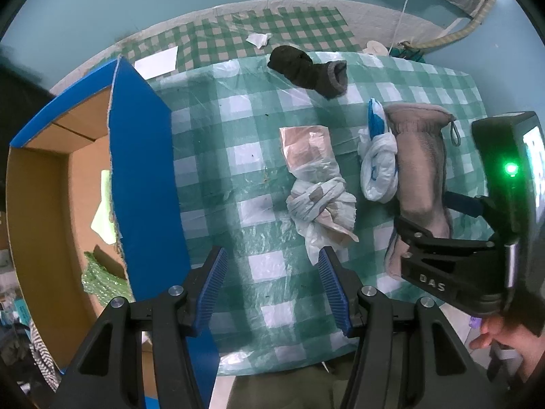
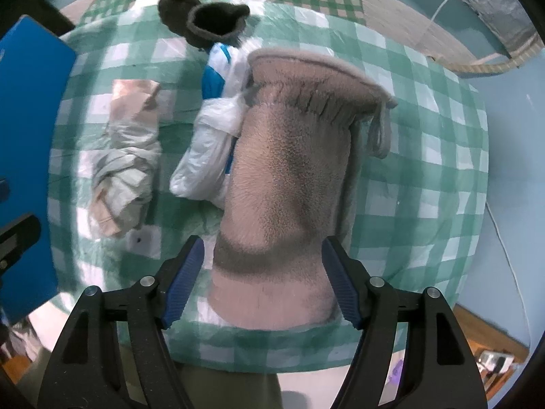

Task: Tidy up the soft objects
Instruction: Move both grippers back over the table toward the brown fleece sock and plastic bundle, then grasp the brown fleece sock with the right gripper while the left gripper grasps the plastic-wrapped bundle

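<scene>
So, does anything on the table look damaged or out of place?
Nothing looks broken or spilled. Small odd things: the blue box has a torn, frayed flap edge, a few dark crumbs lie on the checked tablecloth, and the white-and-blue plastic bag is pressed against the pink sock.

Beige fleece glove [image 2: 289, 177] flat beside knotted bags [image 1: 320, 184]

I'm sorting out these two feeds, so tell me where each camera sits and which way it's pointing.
Left wrist: on the left tool, above the checkered table's near edge, facing a knotted plastic bag and blue cardboard box; open fingers, the right tool and a hand show.
Right wrist: on the right tool, open around a beige fleece sock.
Shared: sock, both bags, dark sock.
</scene>
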The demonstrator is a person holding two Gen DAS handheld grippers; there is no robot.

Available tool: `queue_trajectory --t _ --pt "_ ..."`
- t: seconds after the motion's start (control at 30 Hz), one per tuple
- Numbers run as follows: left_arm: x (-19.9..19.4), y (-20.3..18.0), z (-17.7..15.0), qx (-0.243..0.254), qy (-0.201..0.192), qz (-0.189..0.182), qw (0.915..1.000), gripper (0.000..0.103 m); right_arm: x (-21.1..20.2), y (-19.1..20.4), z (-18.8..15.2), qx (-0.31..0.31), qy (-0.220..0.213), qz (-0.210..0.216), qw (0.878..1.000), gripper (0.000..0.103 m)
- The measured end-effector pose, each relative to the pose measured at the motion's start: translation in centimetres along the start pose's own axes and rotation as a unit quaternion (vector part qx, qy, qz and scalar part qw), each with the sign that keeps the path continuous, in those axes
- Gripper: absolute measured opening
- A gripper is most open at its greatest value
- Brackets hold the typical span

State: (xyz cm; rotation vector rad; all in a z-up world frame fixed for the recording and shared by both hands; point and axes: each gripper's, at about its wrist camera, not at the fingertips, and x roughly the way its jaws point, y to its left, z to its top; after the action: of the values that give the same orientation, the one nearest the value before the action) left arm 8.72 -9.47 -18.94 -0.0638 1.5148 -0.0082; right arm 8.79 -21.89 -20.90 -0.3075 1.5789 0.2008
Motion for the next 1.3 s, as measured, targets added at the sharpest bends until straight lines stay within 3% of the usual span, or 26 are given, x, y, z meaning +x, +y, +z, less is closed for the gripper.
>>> queue_trajectory --t 0.37,0.67,0.87,1.03,1.3 --pt "1.4 -0.3 0.8 0.006 0.015 -0.003 0.9999 0.057 2.7 0.3 1.6 0.021 0.012 -0.031 0.999 0.071" --pt "2.3 -0.3 1.8 -0.004 0.028 -0.015 0.9995 0.058 4.6 -1.1 2.5 0.020 0.013 -0.016 1.000 0.071" --pt "2.8 -0.5 2.8 -0.017 0.033 -0.026 0.9989 0.061 4.8 -3.7 2.5 0.021 0.007 0.009 1.000 0.048" --pt "3.3 -1.0 3.6 -0.025 0.036 -0.032 0.9985 0.064 4.8 -6.5 2.0 0.028 -0.001 0.050 0.998 0.022" --pt "4.8 -1.5 4.6 -0.039 0.048 -0.033 0.9975 0.066 4.3 -11.1 1.5 0.045 -0.013 0.125 0.991 0.017"
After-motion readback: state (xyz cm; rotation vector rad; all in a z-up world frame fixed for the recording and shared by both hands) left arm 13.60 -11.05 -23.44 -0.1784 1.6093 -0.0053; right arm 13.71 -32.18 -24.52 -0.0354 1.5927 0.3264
